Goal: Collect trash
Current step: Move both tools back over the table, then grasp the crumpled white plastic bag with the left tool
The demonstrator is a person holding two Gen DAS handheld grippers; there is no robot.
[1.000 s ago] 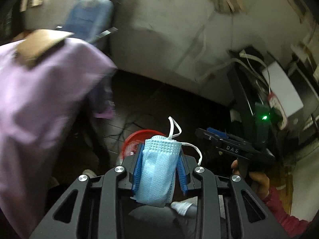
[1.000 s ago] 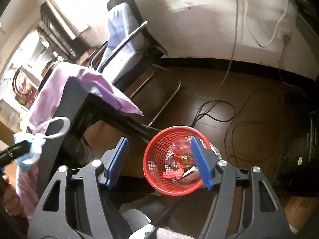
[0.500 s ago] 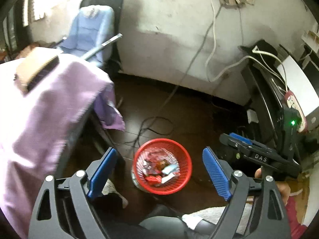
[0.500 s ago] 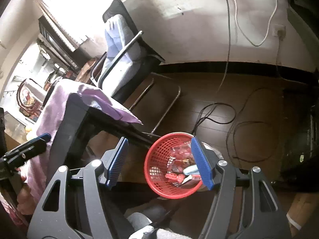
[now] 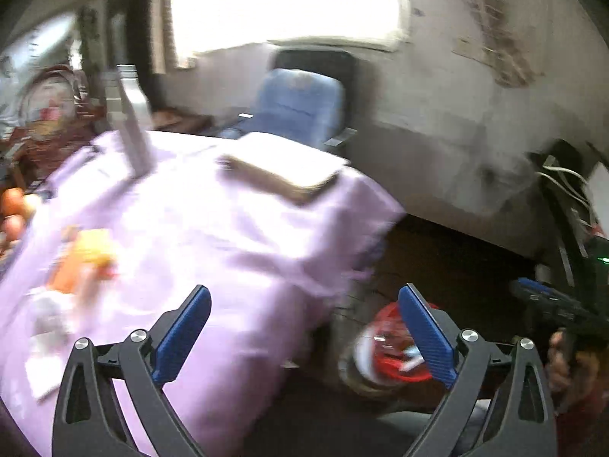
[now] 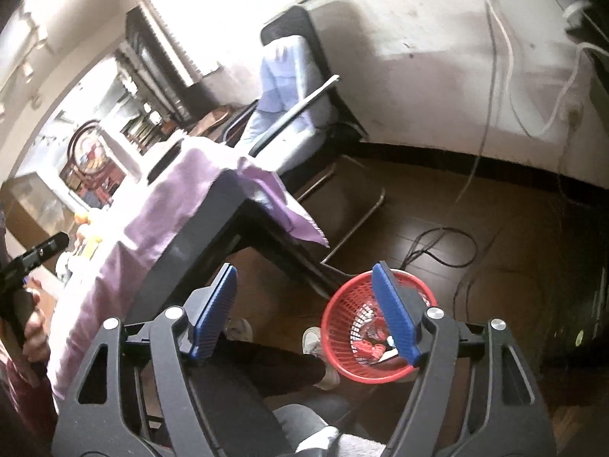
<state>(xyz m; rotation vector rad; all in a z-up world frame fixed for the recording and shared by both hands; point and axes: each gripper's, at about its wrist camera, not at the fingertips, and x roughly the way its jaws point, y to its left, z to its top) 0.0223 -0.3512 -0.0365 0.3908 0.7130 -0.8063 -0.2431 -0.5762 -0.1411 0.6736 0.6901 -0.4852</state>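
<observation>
The red mesh trash basket (image 6: 354, 327) stands on the dark floor beside the table and holds wrappers and the blue mask; it also shows, blurred, in the left wrist view (image 5: 384, 342). My left gripper (image 5: 304, 327) is open and empty, over the edge of the purple tablecloth (image 5: 213, 236). Blurred orange and white scraps (image 5: 80, 262) lie on the cloth to its left. My right gripper (image 6: 304, 312) is open and empty, above the floor just left of the basket. The left gripper appears in the right wrist view (image 6: 34, 255) over the table.
A blue-cushioned chair (image 6: 289, 103) stands behind the table. Cables (image 6: 441, 243) trail on the floor. A flat tan box (image 5: 281, 171) and a metal bottle (image 5: 129, 122) sit on the cloth. Dark equipment (image 5: 571, 236) stands at the right. My legs (image 6: 274, 358) are below.
My left gripper opened and dropped the blue mask into the red basket, then swung left and up over the table. My right gripper stayed open and drifted left.
</observation>
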